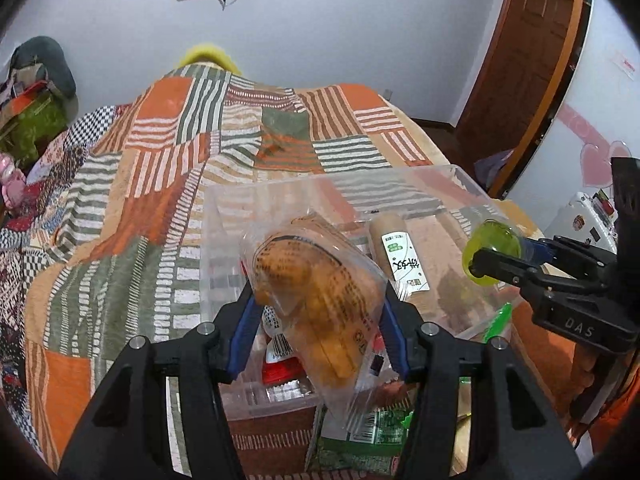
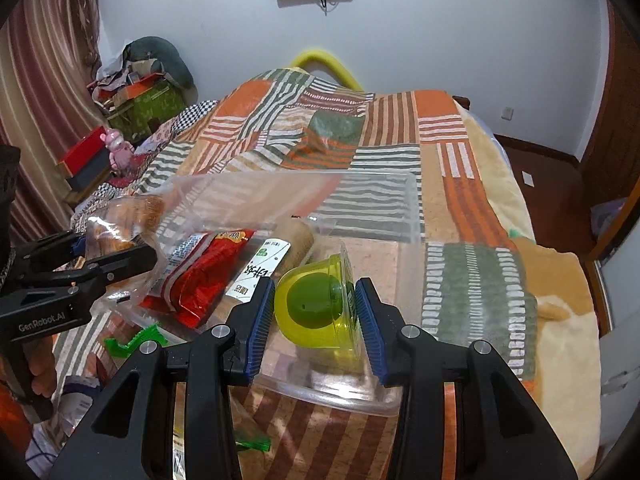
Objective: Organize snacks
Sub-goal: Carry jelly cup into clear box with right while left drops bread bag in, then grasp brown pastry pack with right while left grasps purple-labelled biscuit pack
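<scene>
My left gripper (image 1: 318, 300) is shut on a clear bag of orange-brown bread (image 1: 320, 292) and holds it above the clear plastic bin (image 1: 224, 200). My right gripper (image 2: 316, 312) is shut on a green jelly cup (image 2: 316, 308), held over the bin's near right part (image 2: 414, 208). In the bin lie a red snack packet (image 2: 204, 276) and a brown roll with a white label (image 2: 272, 256). The right gripper with the cup also shows in the left wrist view (image 1: 492, 256). The left gripper with the bread also shows in the right wrist view (image 2: 116, 240).
The bin sits on a bed with an orange, green and white patchwork quilt (image 1: 168, 152). Green packets (image 1: 376, 432) lie in front of the bin. Boxes and a pink toy (image 2: 118, 148) stand at the left by the curtain. A wooden door (image 1: 532, 40) is at the right.
</scene>
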A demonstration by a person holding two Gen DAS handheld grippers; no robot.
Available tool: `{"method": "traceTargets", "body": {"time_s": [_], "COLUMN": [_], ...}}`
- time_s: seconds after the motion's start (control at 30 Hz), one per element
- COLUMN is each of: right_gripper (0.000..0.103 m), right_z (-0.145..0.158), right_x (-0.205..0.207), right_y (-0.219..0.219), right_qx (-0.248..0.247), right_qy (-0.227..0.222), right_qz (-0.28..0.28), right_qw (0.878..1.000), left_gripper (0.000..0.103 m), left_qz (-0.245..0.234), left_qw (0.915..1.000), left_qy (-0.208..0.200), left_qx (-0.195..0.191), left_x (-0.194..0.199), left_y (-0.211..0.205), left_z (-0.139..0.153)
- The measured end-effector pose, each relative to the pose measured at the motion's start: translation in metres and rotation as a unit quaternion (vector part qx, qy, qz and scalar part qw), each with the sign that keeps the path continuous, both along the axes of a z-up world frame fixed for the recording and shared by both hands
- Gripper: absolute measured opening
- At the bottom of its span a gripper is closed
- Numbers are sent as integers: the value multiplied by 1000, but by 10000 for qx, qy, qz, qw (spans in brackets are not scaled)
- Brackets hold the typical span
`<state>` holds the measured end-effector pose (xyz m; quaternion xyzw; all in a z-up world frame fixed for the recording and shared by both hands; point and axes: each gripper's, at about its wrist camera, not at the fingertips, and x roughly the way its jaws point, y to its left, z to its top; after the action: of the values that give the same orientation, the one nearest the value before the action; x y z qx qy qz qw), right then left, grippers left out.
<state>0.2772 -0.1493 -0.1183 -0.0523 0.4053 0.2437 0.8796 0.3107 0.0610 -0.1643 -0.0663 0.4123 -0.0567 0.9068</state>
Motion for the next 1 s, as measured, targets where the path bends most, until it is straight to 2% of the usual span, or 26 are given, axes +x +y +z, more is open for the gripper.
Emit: {"method": "traceTargets", "body": {"time_s": [0.23, 0.4, 0.6, 0.77, 0.87, 0.93, 1.0], "right_gripper": [40, 42, 49, 50, 52, 54, 56], "right_z": [6, 19, 43, 61, 69, 74, 77], "right_x": [-6, -15, -37, -62, -79, -90, -100], "right_y": [0, -4, -11, -20, -25, -28, -31], "right_qx": [-87, -89, -16, 70, 133, 157, 209], "right_qy": [-59, -224, -504, -703, -794, -862, -883], "right_qz": [54, 54, 54, 63, 73, 68, 77], "right_qw": [9999, 9997, 9987, 9975, 9967, 9961, 9958], "left_gripper": [64, 65, 67, 72, 75, 83, 86], "left_qz": [96, 211, 253, 288, 306, 310, 317], "left_qw": [9998, 9996, 9974, 9940, 9921, 9911, 9903], "left_qy": [-5, -91, -499, -835, -984, -1090, -1147], "left_qx": [179, 162, 445, 650, 712, 701, 711], "left_x": [-8, -21, -57, -91, -110, -127, -139], "left_y": [0, 3, -1, -7, -10, -12, -13], "left_z": [3, 15, 47, 75, 88, 96, 100]}}
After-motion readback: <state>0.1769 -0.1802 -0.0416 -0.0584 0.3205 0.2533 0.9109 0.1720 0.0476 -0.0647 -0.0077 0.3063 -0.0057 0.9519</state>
